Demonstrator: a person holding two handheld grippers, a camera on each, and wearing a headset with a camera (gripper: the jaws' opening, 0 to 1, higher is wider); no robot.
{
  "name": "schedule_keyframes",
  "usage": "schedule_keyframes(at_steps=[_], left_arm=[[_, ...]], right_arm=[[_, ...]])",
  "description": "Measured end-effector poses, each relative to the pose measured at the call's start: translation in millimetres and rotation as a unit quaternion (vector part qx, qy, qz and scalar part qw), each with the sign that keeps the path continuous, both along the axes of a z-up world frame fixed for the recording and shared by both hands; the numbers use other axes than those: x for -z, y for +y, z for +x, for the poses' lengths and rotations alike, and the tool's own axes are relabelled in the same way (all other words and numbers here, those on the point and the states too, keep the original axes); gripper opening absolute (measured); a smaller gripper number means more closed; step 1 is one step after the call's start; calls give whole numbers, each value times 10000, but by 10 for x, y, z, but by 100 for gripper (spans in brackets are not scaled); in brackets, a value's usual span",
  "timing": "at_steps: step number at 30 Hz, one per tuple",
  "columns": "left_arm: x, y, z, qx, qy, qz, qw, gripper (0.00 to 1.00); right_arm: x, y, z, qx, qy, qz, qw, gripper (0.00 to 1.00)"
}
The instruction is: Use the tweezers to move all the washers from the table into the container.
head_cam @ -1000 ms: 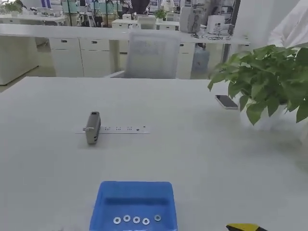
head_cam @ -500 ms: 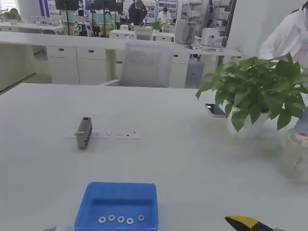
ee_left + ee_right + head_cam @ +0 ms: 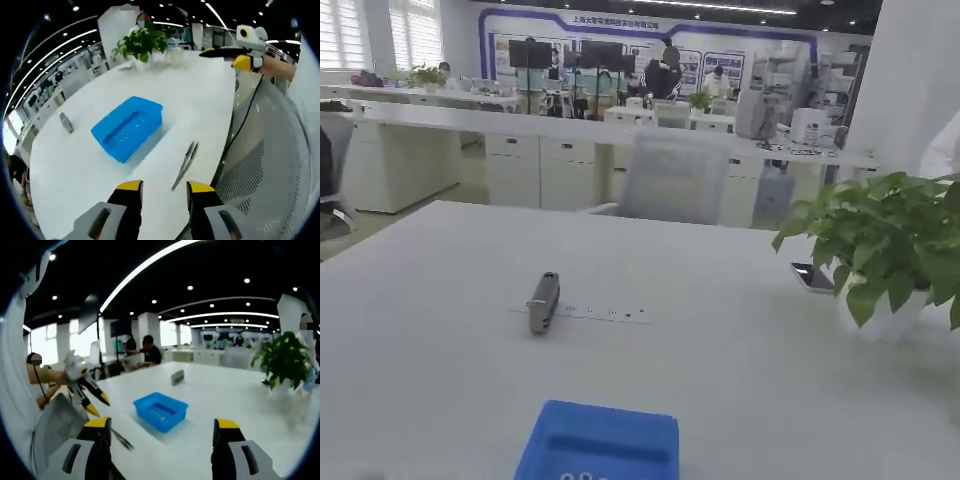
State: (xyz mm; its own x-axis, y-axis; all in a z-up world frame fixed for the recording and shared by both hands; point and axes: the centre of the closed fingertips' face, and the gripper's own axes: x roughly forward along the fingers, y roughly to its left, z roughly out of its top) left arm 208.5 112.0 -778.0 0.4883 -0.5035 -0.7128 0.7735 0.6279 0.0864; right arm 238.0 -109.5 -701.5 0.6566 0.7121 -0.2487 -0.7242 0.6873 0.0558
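Blue container (image 3: 598, 440), head view: at near counter (image 3: 770, 400) edge, washers (image 3: 572, 477) inside.
Left gripper view: left claw (image 3: 162, 186) released, empty. Tweezers (image 3: 185, 164) lie flat just beyond it, beside container; likely parked, job done.
Right gripper view: right claw (image 3: 165, 422) spread, empty, container ahead, apart.
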Motion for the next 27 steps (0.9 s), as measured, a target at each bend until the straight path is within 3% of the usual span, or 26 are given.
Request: schedule_keyframes(at_steps=[3, 5, 6, 7, 8, 9, 10, 12, 14, 15, 16, 20, 21, 24, 25, 27], left_arm=[[-259, 63, 20, -551, -388, -661, 9955, 46], [-412, 96, 35, -879, -596, -1124, 9880, 56], [-531, 117, 39, -1100, -733, -1521, 9795, 59], [-602, 150, 45, -1277, -812, -1756, 9728, 60], [-716, 203, 59, -1527, -998, -2108, 9603, 62], [-793, 238, 62, -1653, -1119, -2342, 9515, 65], [-883, 293, 65, -1884, -1246, -2642, 9376, 67], [-996, 395, 63, -2173, -1470, -2984, 9177, 72], [-1044, 462, 47, -2356, -1590, -3110, 9069, 75], [-1086, 504, 35, -2450, -1712, -3188, 8994, 77], [-1111, 518, 30, -2486, -1791, -3223, 8957, 80], [-1229, 633, 34, -2768, -2132, -3489, 8696, 95], [-1256, 653, 32, -2775, -2233, -3510, 8660, 98], [-1272, 685, 43, -2809, -2282, -3512, 8635, 99], [-1269, 701, 53, -2832, -2311, -3455, 8643, 99], [-1250, 697, 63, -2819, -2268, -3363, 8695, 99]], right_arm=[[-4, -11, 17, 62, -36, -32, 10000, 84], [-14, -15, 27, 105, -53, -27, 9999, 86], [-24, -16, 32, 134, -48, -8, 9999, 87], [-34, -15, 37, 153, -50, 15, 9999, 88], [-52, -15, 44, 187, -59, 58, 9998, 89], [-67, -16, 51, 215, -75, 84, 9997, 89], [-85, -18, 60, 256, -107, 107, 9996, 91], [-102, -20, 75, 312, -134, 159, 9993, 93], [-107, -24, 84, 356, -141, 179, 9991, 95], [-109, -30, 92, 401, -149, 182, 9989, 96], [-112, -37, 99, 446, -159, 189, 9987, 97], [-154, -61, 131, 617, -219, 320, 9973, 99], [-171, -66, 140, 667, -241, 380, 9968, 99], [-182, -84, 158, 744, -272, 412, 9960, 99], [-174, -111, 177, 799, -278, 417, 9955, 99], [-151, -130, 200, 817, -240, 415, 9955, 99]])
